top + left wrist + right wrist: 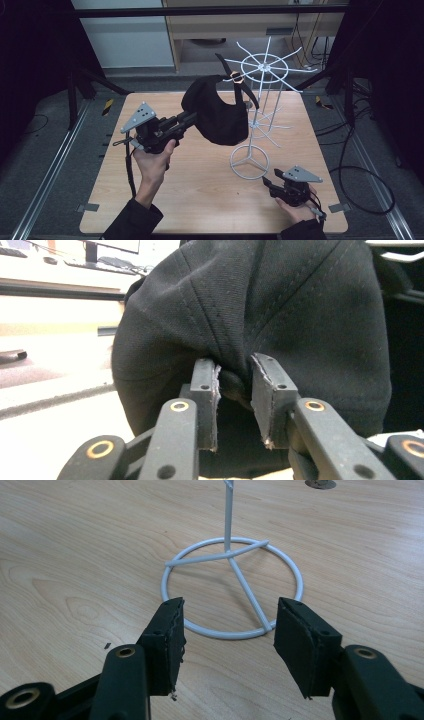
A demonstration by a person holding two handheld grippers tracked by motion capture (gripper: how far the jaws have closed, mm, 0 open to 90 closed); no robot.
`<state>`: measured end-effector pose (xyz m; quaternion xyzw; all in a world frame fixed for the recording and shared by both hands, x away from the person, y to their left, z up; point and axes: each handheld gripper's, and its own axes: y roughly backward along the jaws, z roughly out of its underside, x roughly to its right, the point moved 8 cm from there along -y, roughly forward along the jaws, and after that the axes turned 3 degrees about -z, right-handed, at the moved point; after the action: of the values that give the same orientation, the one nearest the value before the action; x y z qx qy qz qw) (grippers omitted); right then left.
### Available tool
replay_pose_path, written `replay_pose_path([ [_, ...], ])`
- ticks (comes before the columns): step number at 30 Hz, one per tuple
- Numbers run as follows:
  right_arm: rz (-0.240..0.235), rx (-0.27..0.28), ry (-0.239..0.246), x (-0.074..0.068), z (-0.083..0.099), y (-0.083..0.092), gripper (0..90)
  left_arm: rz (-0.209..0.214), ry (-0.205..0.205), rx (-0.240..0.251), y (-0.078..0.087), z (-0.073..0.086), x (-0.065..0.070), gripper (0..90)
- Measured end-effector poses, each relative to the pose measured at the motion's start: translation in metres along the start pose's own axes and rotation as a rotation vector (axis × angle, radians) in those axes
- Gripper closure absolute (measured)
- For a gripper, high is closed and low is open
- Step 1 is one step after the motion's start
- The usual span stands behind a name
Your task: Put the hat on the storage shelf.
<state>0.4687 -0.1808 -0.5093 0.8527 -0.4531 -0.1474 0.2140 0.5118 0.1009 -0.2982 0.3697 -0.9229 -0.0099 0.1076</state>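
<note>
A black cap (220,112) hangs beside a white wire rack (265,67), its back strap (245,87) looped up by one of the top spokes. My left gripper (192,117) reaches in from the left, shut on a fold of the cap's crown. In the left gripper view the bunched cap (280,315) fabric fills the gap between the pads (207,390) of my left gripper (234,405). My right gripper (270,182) rests low at the front right, just short of the rack's base ring (249,162). Seen close, my right gripper (227,645) is open with nothing in it, and the ring (297,575) lies beyond its tips.
The rack stands on a light wooden table (200,190) and carries a lower tier of spokes (265,127) partly behind the cap. Black drapes, metal floor rails and cables surround the table. Bare tabletop lies between my two hands.
</note>
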Motion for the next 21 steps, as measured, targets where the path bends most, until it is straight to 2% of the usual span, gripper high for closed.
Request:
replay_pose_path([
  [3, 0.001, 0.001, -0.001, 0.000, 0.000, 0.000, 45.4, -0.018, -0.033, -0.021, 0.002, 0.005, -0.003, 70.8],
  [5, 0.000, 0.001, -0.004, 0.000, 0.000, 0.000, 44.9, -0.024, -0.040, -0.013, 0.008, 0.008, -0.005, 62.0],
  [6, 0.000, 0.001, -0.004, 0.000, 0.000, 0.000, 44.9, -0.027, -0.041, -0.010, 0.010, 0.009, -0.006, 62.0],
  [8, 0.005, 0.001, -0.003, 0.001, 0.000, 0.001, 44.5, -0.039, -0.047, -0.008, 0.017, 0.012, -0.010, 56.3],
  [11, 0.009, 0.004, -0.002, 0.002, 0.000, 0.001, 43.7, -0.073, -0.068, -0.025, 0.033, 0.026, -0.020, 51.5],
  [12, 0.011, 0.006, -0.002, 0.002, 0.000, 0.001, 43.3, -0.073, -0.068, -0.025, 0.033, 0.026, -0.020, 50.2],
  [14, 0.012, 0.009, -0.004, 0.002, 0.000, 0.001, 42.9, -0.096, -0.076, -0.042, 0.041, 0.036, -0.027, 48.3],
  [17, 0.023, 0.015, -0.009, 0.004, 0.000, 0.001, 39.5, -0.146, -0.088, -0.099, 0.056, 0.063, -0.043, 42.7],
  [18, 0.028, 0.019, -0.008, 0.005, 0.000, 0.001, 38.4, -0.146, -0.088, -0.099, 0.056, 0.063, -0.043, 41.4],
  [21, 0.041, 0.025, -0.014, 0.008, 0.000, 0.002, 36.0, -0.185, -0.072, -0.148, 0.067, 0.090, -0.059, 39.3],
])
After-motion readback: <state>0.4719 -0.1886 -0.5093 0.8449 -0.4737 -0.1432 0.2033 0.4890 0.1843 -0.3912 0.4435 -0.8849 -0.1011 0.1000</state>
